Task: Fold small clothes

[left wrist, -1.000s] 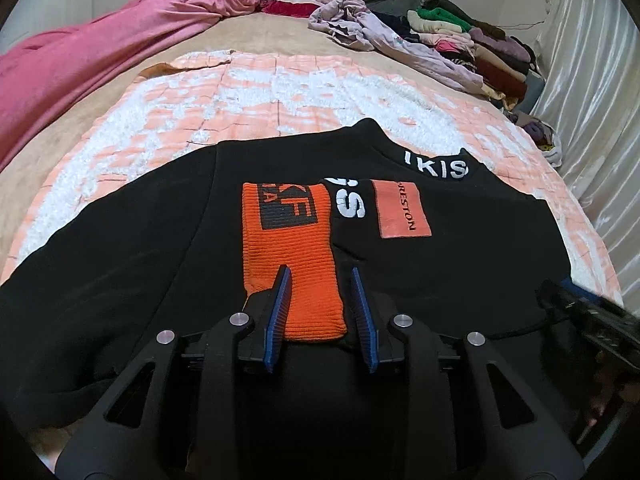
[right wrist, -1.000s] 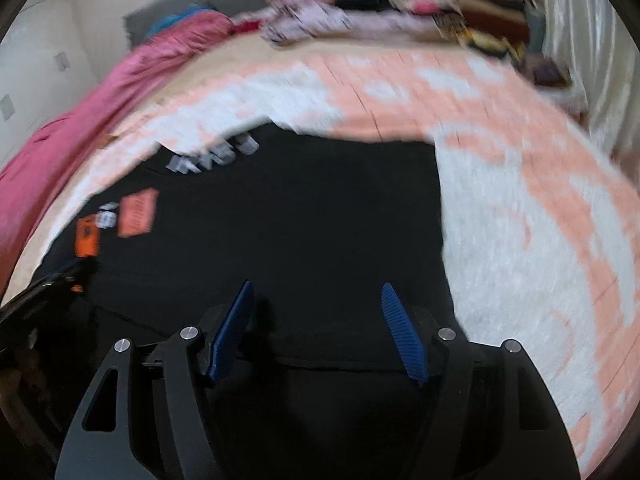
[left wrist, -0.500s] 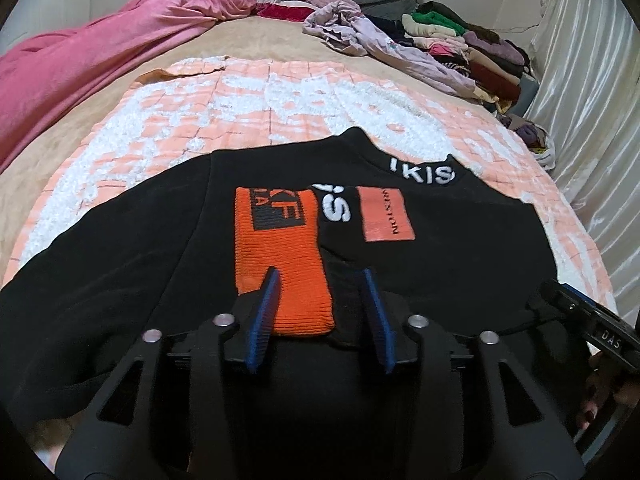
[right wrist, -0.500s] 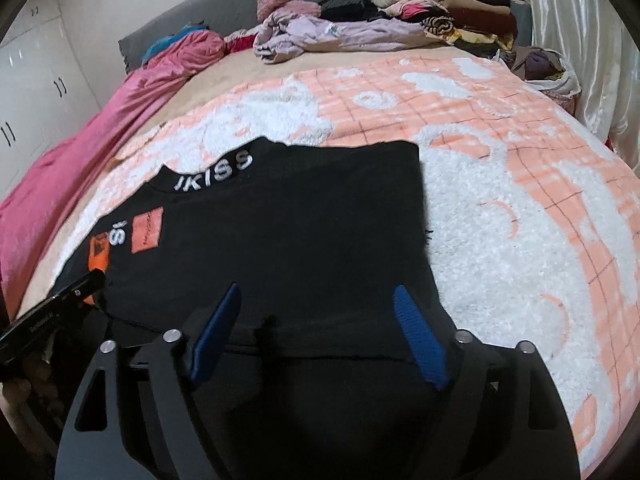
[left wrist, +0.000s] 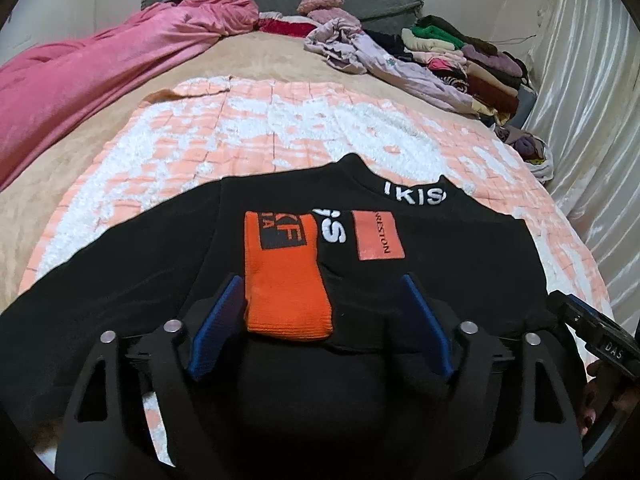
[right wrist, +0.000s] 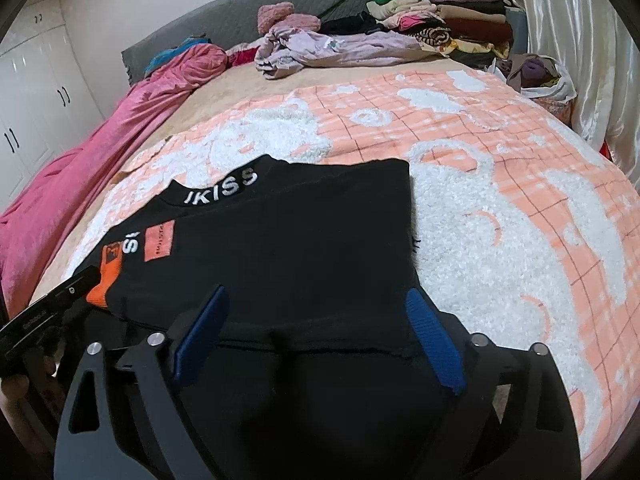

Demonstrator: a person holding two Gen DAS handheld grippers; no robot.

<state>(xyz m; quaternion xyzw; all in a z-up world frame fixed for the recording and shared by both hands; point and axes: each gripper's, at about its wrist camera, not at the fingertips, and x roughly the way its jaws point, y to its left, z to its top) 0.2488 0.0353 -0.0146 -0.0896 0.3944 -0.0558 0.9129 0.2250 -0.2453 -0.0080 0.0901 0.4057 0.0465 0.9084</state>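
Black sweater (left wrist: 400, 280) flat on bed blanket (left wrist: 280, 132). Left tool (left wrist: 320, 320) opening, orange cuff (left wrist: 286, 284) lying loose between pads. Right tool (right wrist: 316, 332) opening, released, hem at 6 o'clock.

A bed (left wrist: 248, 60) carries a peach blanket (left wrist: 280, 128) under a black sweatshirt (right wrist: 300, 240).

Black garment's (left wrist: 160, 280) near hem behind both claws (left sleeve end cropped).

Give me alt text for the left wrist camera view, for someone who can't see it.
A black top with an orange cuff folded across it lies on a peach-and-white blanket; the left gripper, jaws opening, sits above its near edge. Piled clothes line the bed's far side.
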